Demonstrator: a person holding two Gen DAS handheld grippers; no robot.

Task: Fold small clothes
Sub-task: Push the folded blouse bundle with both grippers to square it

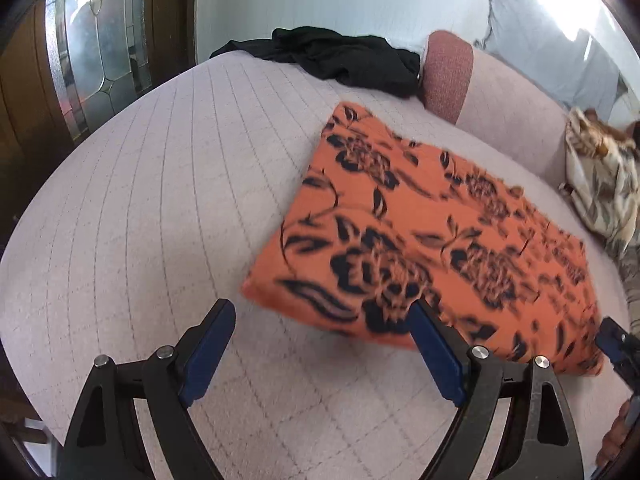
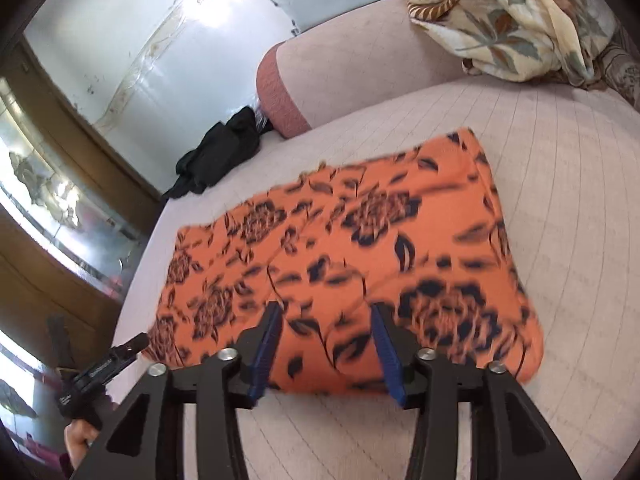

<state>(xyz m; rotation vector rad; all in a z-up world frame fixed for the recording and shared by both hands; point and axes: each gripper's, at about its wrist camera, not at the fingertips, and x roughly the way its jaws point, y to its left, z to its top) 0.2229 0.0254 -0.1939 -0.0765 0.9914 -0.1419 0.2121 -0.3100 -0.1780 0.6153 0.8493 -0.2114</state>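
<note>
An orange cloth [image 1: 432,216] with a black flower print lies folded into a flat rectangle on the pale quilted cover [image 1: 160,200]. My left gripper [image 1: 320,308] hangs open just before the cloth's near left corner, its blue pads [image 1: 208,348] wide apart and nothing pinched. In the right wrist view the same orange cloth [image 2: 360,248] fills the middle. My right gripper [image 2: 326,308] is over its near edge, jaws partly apart, with the pads [image 2: 266,344] not pressing the fabric. Each gripper shows at the edge of the other's view: the right gripper [image 1: 616,348] and the left gripper [image 2: 108,364].
A crumpled black garment [image 1: 340,56] lies at the far end of the cover beside a pink bolster [image 1: 448,76]. A cream leaf-print blanket [image 2: 504,20] is heaped on the backrest at the far right. A wooden door with patterned glass [image 1: 92,52] stands to the left.
</note>
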